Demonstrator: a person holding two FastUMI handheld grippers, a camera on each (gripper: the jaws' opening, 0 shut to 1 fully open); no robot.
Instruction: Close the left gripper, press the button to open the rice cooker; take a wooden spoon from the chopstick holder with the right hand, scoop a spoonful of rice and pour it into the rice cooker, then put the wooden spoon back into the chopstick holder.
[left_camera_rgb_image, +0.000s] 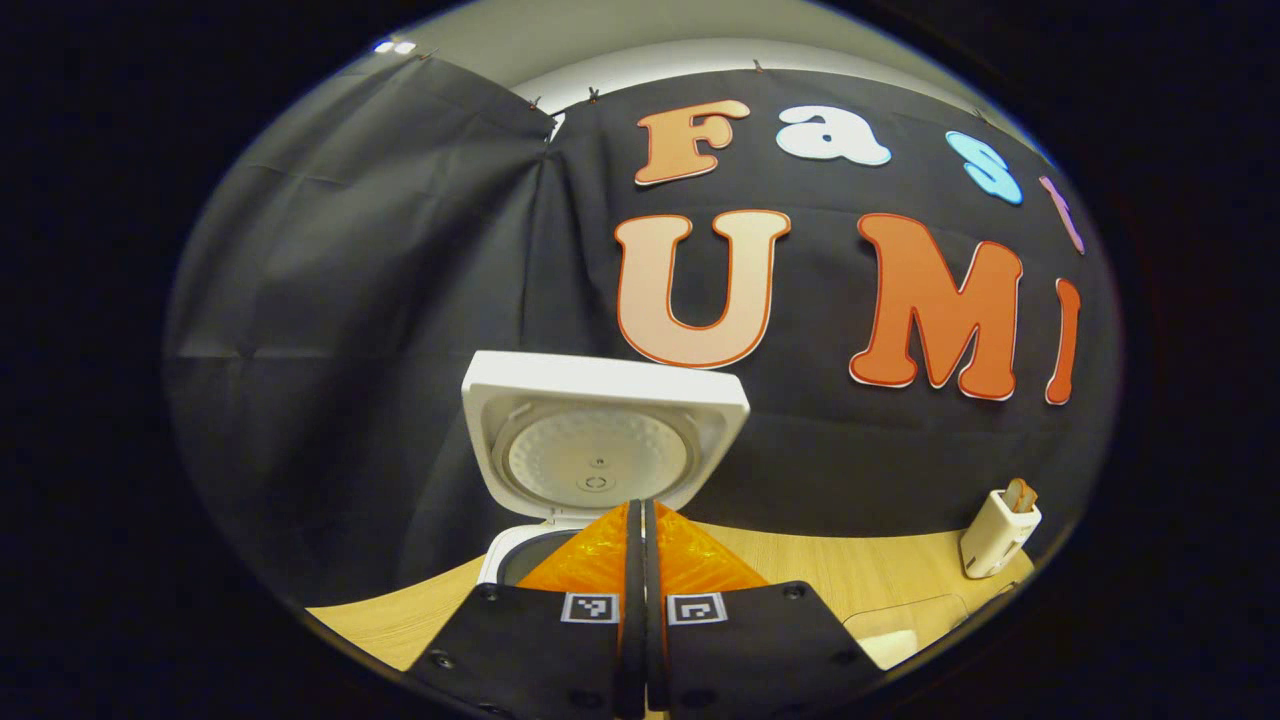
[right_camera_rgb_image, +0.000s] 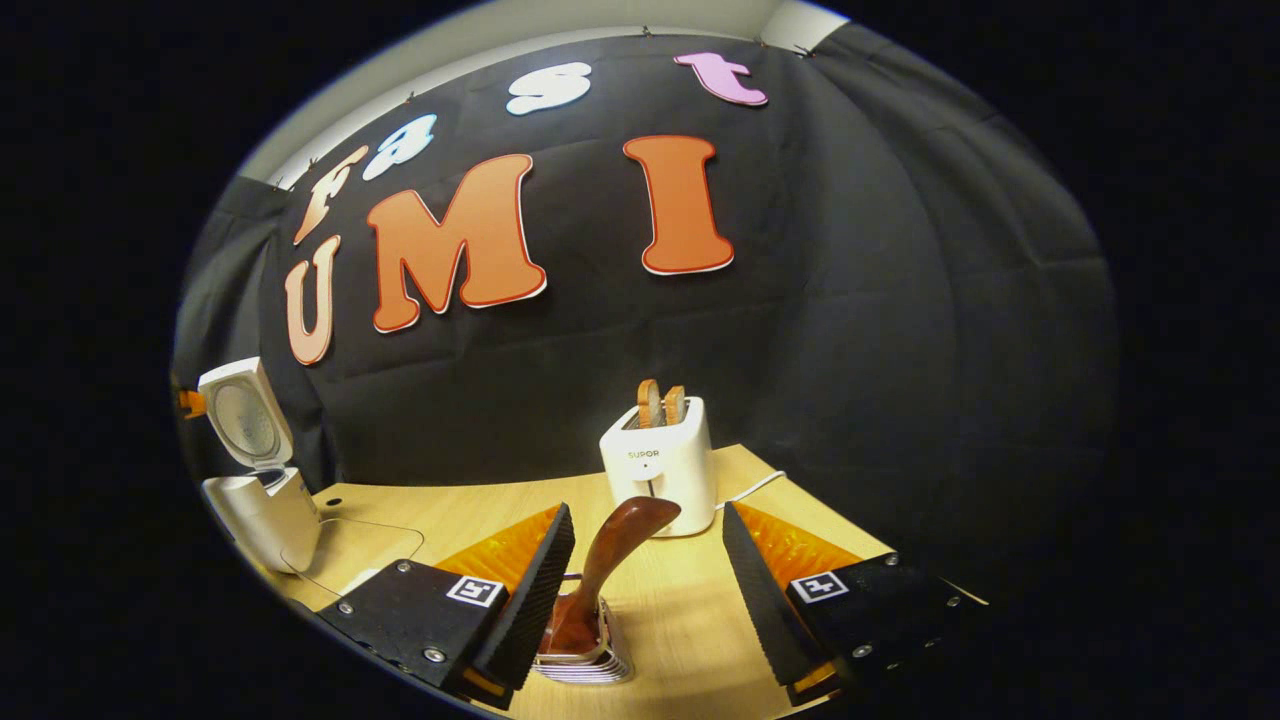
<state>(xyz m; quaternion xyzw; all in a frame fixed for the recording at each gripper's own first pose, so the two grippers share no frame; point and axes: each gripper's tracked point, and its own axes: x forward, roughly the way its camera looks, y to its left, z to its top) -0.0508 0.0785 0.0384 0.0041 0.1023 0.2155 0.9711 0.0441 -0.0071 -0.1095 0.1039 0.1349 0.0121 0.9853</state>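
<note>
The white rice cooker (left_camera_rgb_image: 560, 545) stands straight ahead in the left gripper view with its lid (left_camera_rgb_image: 600, 440) raised upright, the inner side facing me. My left gripper (left_camera_rgb_image: 641, 520) is shut with nothing in it, its tips just in front of the cooker's rim. In the right gripper view the cooker (right_camera_rgb_image: 262, 515) is far to the left, lid up. My right gripper (right_camera_rgb_image: 648, 545) is open, its fingers on either side of a brown wooden spoon (right_camera_rgb_image: 612, 555) that leans up out of a metal chopstick holder (right_camera_rgb_image: 585, 660). Neither finger touches the spoon.
A white toaster (right_camera_rgb_image: 662, 470) with two bread slices stands on the wooden table (right_camera_rgb_image: 480, 520) behind the spoon, its cord trailing right. The same toaster (left_camera_rgb_image: 998, 535) is at the far right. A clear shallow container (right_camera_rgb_image: 350, 550) lies beside the cooker.
</note>
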